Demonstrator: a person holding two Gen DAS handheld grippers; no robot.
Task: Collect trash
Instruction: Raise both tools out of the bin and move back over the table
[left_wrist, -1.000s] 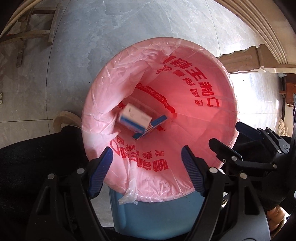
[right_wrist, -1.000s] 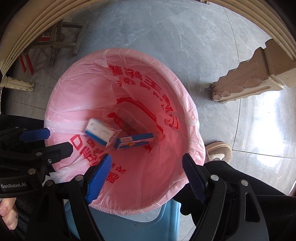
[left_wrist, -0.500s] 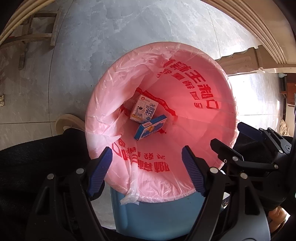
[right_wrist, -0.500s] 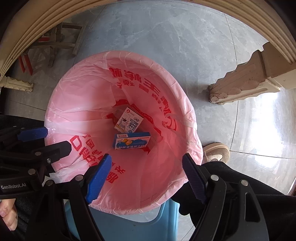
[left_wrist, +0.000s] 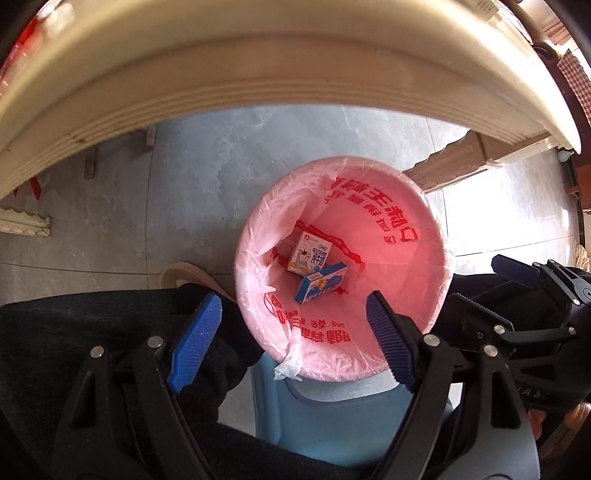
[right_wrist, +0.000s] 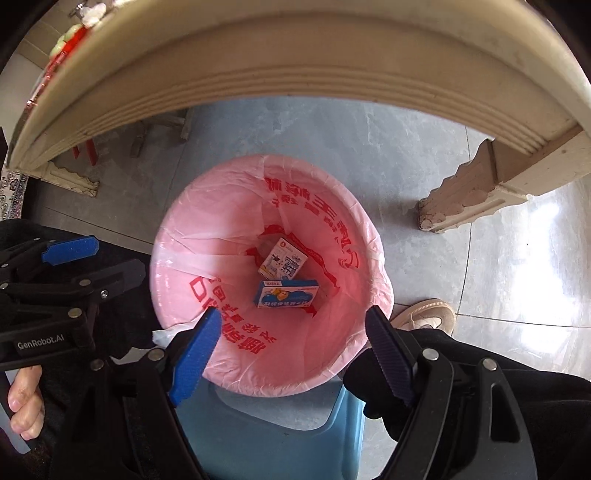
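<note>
Bin (left_wrist: 436, 258) w/ pink liner looks smaller vs 1 s ago; table edge (left_wrist: 258, 85) now fills top. Left tongs (left_wrist: 293, 341) & right tongs (right_wrist: 293, 347): jaws just widened, apart, nothing btwn. White carton (right_wrist: 282, 263) settled beside blue box (right_wrist: 286, 293), below/ahead of tips; box long axis runs across right tongs' gap.

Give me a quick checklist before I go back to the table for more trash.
1. Left tongs empty: ok, open, nothing between the jaws.
2. Right tongs empty: ok, jaws have just been opening, nothing between them.
3. White carton inside the pink bag: ok, lying at the bottom.
4. Blue box inside the bag: ok, beside the carton.
5. Bag still folded over the bin rim: ok where visible.
6. More trash on the table: cannot tell, only its edge shows clearly.
</note>
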